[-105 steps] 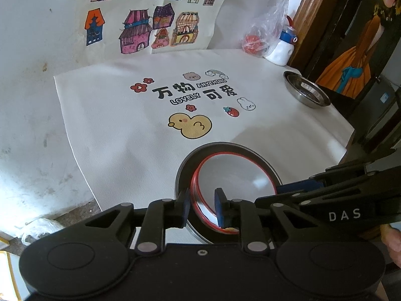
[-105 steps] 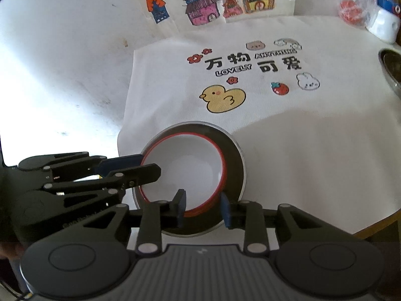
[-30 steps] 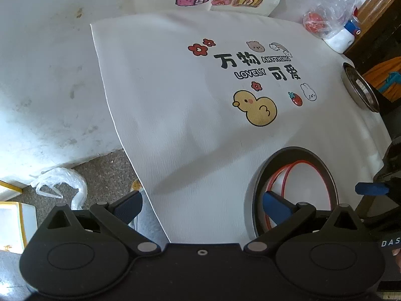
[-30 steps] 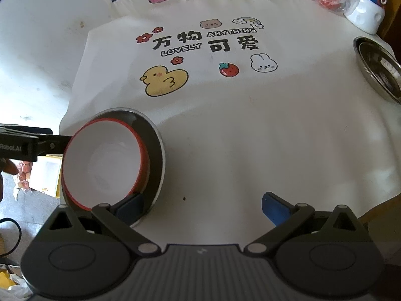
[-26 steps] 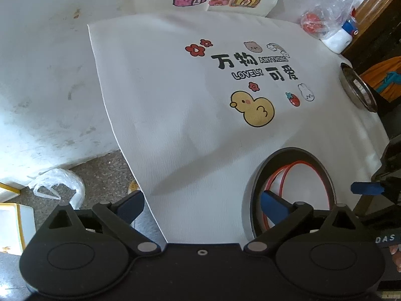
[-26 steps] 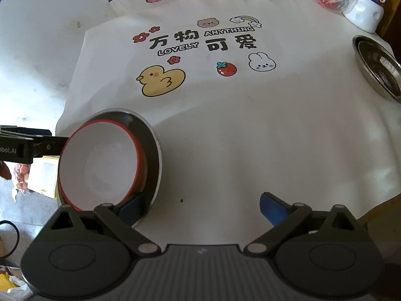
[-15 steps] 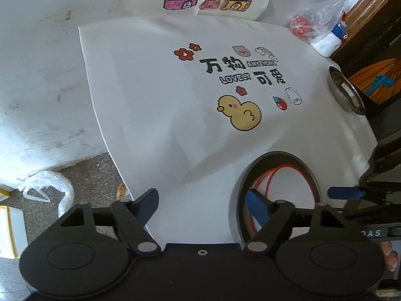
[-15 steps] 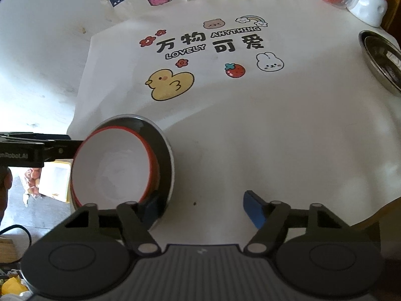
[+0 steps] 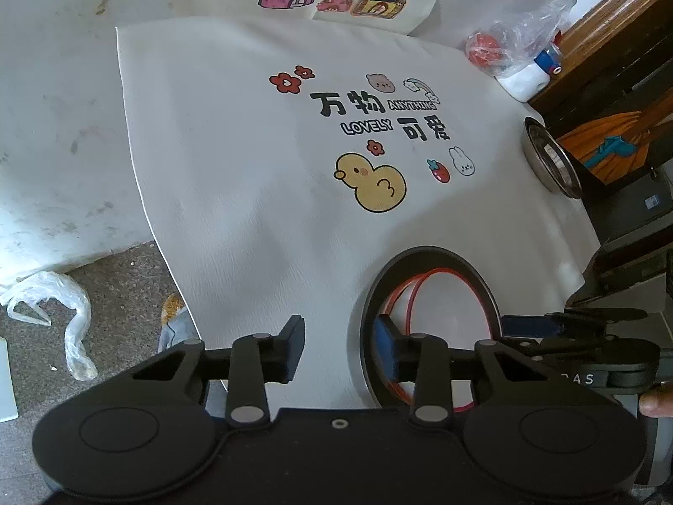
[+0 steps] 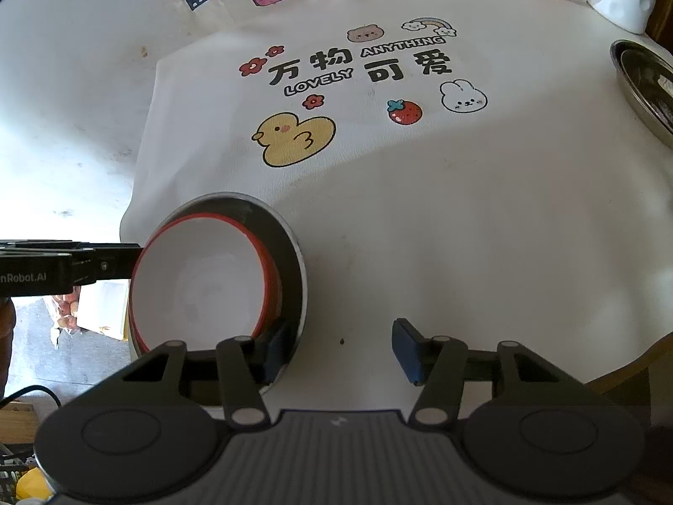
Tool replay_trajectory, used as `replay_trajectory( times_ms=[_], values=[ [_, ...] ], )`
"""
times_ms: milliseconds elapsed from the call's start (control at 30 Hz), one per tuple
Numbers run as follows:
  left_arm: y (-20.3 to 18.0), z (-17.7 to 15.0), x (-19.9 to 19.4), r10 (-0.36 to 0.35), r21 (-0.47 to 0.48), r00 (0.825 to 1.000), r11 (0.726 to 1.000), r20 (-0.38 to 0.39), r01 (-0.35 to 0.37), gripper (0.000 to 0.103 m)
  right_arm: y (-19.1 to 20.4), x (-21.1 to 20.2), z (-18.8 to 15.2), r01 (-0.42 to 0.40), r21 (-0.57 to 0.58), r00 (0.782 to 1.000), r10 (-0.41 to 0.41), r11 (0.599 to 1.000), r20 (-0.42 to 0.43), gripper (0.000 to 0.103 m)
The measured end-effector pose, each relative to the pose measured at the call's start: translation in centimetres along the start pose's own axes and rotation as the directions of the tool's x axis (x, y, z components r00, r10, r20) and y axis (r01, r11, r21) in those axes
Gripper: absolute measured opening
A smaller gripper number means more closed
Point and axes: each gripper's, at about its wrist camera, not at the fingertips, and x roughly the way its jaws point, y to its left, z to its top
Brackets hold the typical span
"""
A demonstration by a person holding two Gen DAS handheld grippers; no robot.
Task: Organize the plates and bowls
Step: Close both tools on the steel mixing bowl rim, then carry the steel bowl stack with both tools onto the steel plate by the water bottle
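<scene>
You have let go: both your left gripper [image 9: 338,347] and right gripper [image 10: 338,351] now stand released beside the red-rimmed bowl [image 10: 202,286], nested in the dark plate [image 10: 290,261]. That stack looks done; the steel dish [image 10: 643,84] at 2 o'clock is still apart.

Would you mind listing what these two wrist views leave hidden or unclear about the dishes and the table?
- Red-rimmed bowl: near edge hidden behind the right gripper in the right wrist view.
- Dark plate under it: near rim covered by the left gripper in the left wrist view.
- Steel dish: cut off by the right wrist frame edge.
- Plastic bag: contents blurred, left wrist view.
</scene>
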Motion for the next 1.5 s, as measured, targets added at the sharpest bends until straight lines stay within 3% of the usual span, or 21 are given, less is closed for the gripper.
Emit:
replay_trajectory(
  times_ms=[67,567,833,933,1067,1233,1500],
  values=[
    [-0.1,-0.1,0.2,0.016,0.01,1.0,1.0,-0.014,-0.016,0.029,0.1,-0.1,-0.1,-0.002,0.001,1.0,0.002,1.0,0.001,0.059],
    [-1.1,-0.3,2.0,0.069,0.056,0.996,0.996,-0.053,-0.066,0.027,-0.2,0.3,-0.3,-0.018,0.036,1.0,0.018,0.999,-0.016,0.059],
    [-1.2,-0.3,2.2,0.075,0.058,0.996,0.996,-0.05,-0.073,0.027,0.5,0.3,0.0,-0.063,0.059,0.998,0.065,0.996,-0.025,0.025],
    [-1.1,-0.3,2.2,0.075,0.046,0.996,0.996,-0.048,-0.073,0.026,0.8,0.4,-0.1,-0.074,0.077,0.997,0.077,0.994,-0.024,0.018],
    [-1.0,-0.5,2.1,0.07,0.03,0.997,0.997,-0.037,-0.069,0.024,0.8,0.5,-0.3,-0.086,0.114,0.996,0.089,0.99,-0.017,0.015],
    [-1.9,-0.8,2.0,0.065,0.042,0.998,0.997,-0.016,-0.064,0.006,0.1,1.0,-0.4,-0.115,0.195,0.993,0.119,0.974,-0.01,0.014],
    [-2.6,-1.0,2.0,0.1,0.068,0.995,0.993,-0.002,-0.1,0.006,-0.3,1.3,-0.6,-0.142,0.233,0.989,0.145,0.962,0.003,0.014]
  ],
)
